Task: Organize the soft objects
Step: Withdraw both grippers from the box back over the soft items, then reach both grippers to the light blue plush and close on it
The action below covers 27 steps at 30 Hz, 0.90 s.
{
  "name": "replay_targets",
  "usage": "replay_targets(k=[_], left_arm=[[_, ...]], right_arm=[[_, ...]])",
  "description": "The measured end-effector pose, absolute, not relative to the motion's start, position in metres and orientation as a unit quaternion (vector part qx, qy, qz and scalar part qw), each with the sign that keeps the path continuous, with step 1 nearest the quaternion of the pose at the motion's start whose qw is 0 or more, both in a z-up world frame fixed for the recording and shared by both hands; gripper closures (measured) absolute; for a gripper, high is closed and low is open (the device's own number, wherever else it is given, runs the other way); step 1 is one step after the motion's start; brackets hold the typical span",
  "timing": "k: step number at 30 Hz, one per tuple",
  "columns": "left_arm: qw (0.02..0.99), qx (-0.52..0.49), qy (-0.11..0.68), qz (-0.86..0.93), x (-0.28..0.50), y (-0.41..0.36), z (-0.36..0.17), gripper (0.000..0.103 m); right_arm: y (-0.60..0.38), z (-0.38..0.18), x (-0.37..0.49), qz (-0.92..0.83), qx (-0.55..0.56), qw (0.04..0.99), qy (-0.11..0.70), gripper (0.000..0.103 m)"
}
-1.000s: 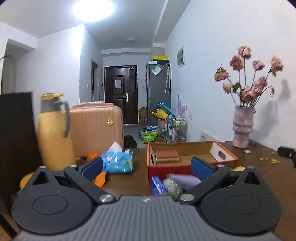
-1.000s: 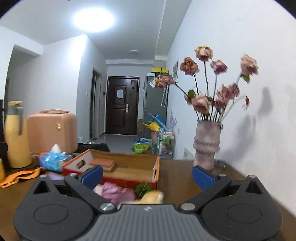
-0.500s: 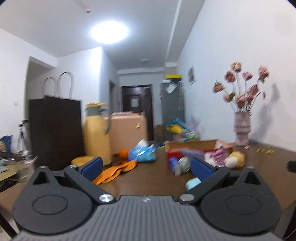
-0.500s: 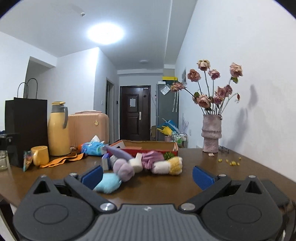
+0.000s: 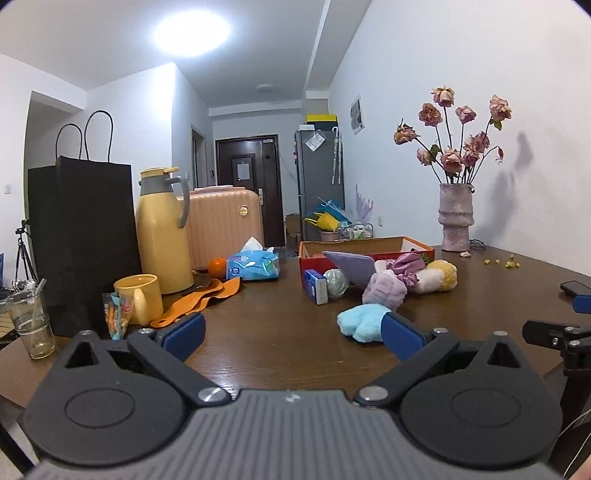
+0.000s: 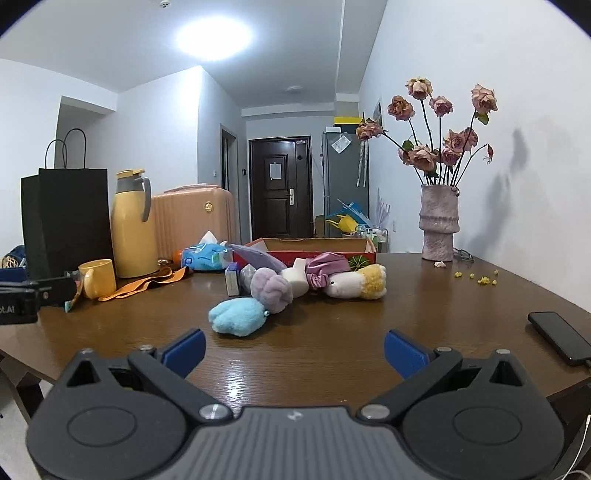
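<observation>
I'm seeing a ceiling light (image 5: 191,34) blowing out white, glaring off the table (image 6: 332,354); edges are bending, corners darkening.

Glossy wooden table (image 6: 332,354), fluffy blue plush (image 6: 236,316)

Box (image 6: 314,251) interior hidden (soft toys (image 6: 280,284) block it).

The right gripper (image 6: 294,345) is wide open over the near edge of the bench (image 6: 332,350), holding nothing. Soft toys lie mid-bench: a blue plush (image 6: 236,316), a purple plush (image 6: 272,289) touching it, a yellow-white plush (image 6: 356,284) before the red box (image 6: 314,249).
</observation>
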State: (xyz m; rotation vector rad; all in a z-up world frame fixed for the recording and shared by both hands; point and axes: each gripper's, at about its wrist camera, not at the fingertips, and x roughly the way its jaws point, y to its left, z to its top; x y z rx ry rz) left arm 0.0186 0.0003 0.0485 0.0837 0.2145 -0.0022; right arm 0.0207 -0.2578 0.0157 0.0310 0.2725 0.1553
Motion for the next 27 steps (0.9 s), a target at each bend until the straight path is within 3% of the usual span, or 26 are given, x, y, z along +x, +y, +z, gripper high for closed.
replay_targets(k=[19,27], left_arm=[[0.991,0.046,0.126,-0.011,0.027,0.000,0.036,0.000],[0.984,0.038,0.174,-0.014,0.069,0.003,0.020,0.000]], right_arm=[[-0.262,0.012,0.029,0.078,0.018,0.987,0.140,0.000],[-0.257,0.000,0.067,0.096,0.019,0.981,0.165,0.001]])
